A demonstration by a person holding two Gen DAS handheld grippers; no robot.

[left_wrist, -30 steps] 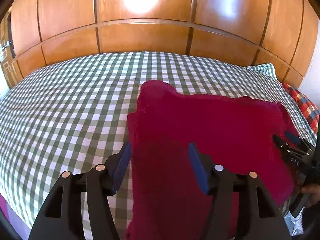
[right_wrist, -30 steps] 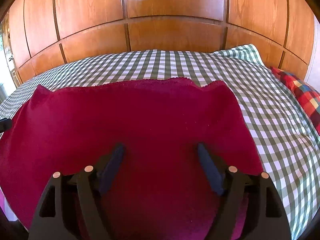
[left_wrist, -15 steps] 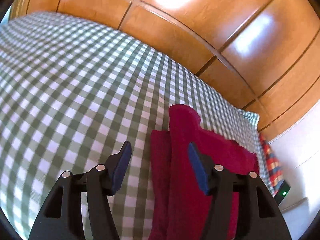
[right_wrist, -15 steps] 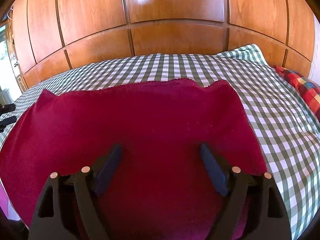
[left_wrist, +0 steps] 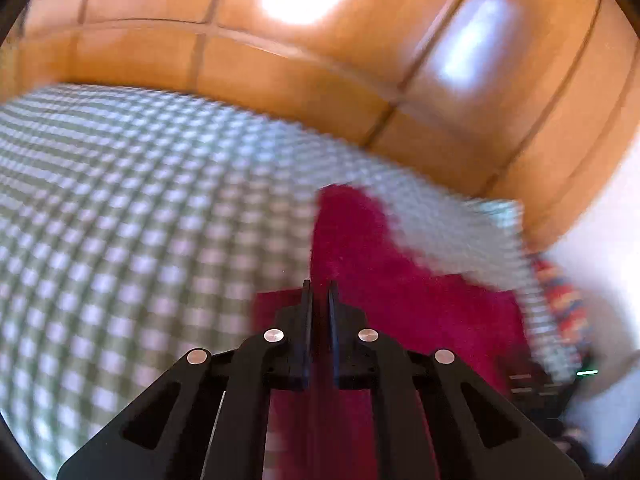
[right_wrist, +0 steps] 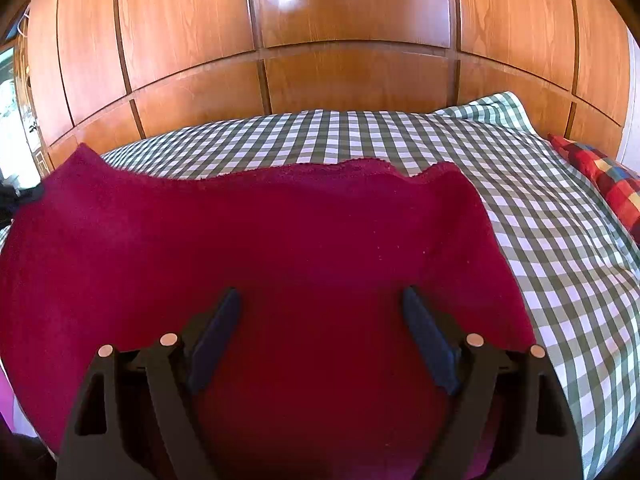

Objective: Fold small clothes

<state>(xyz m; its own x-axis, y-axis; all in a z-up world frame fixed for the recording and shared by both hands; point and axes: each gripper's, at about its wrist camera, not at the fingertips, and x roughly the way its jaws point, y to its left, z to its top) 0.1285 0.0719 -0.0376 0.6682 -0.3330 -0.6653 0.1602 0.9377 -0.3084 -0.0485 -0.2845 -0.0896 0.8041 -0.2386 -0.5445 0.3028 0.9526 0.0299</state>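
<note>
Two grippers are in my views. My left gripper (left_wrist: 319, 286) has pinched the left edge of the crimson cloth (right_wrist: 260, 240), low in the frame's centre. My right gripper (right_wrist: 320, 312) stands spread wide over the cloth, which covers the lower frame on the checked bedsheet (right_wrist: 540, 216).

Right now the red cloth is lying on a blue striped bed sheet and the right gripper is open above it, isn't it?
Almost. The sheet is not blue striped: it is checked green and white, as the right wrist view shows plainly. The rest holds: the red cloth lies spread on it, and the right gripper is open above the cloth, with nothing pinched.
</note>
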